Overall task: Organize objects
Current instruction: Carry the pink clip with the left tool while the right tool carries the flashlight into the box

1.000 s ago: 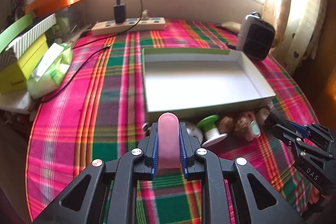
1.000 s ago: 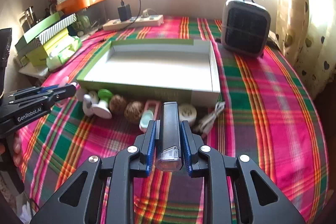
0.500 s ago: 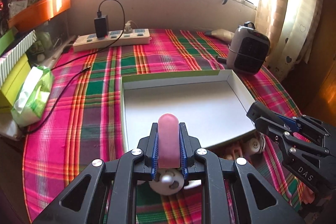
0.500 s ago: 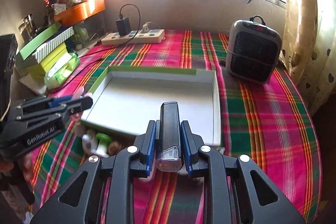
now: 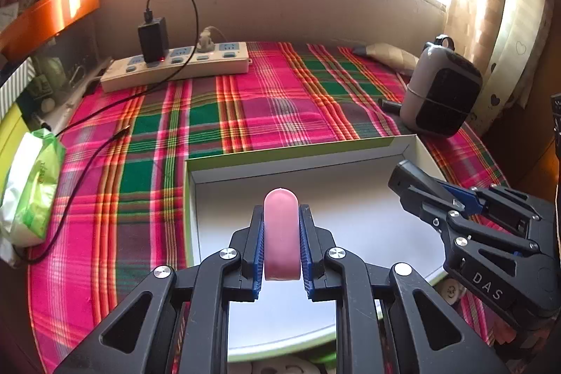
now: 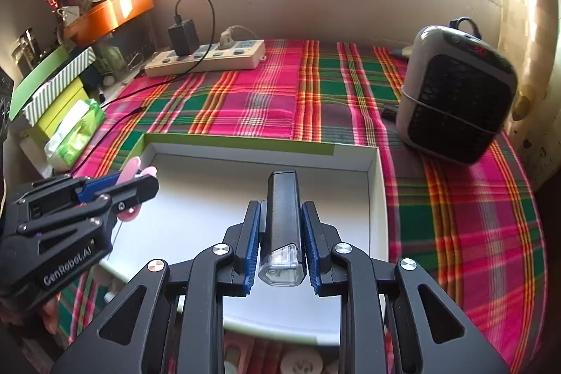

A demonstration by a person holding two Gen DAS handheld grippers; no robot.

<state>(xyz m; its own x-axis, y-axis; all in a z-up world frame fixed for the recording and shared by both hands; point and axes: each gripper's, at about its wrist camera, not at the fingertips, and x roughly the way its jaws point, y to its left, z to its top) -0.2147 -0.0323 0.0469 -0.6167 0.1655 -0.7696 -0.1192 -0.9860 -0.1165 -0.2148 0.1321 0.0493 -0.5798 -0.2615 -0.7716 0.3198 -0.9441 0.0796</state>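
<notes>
Two grippers, my left (image 5: 281, 246) clamping a pink piece (image 5: 282, 233), my right (image 6: 281, 242) clamping a black torch (image 6: 283, 226), are hovering over the empty tray (image 5: 350, 212); I am aiming to lower both before releasing.

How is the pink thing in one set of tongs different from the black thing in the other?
The pink thing is soft pink with a rounded top; the black light is black and boxy with a flat top. The black light has a clear lens at its near end; the pink thing shows none. The left tongs hold the pink thing; the right tongs hold the black light. Both are gripped tight above the white box.
</notes>
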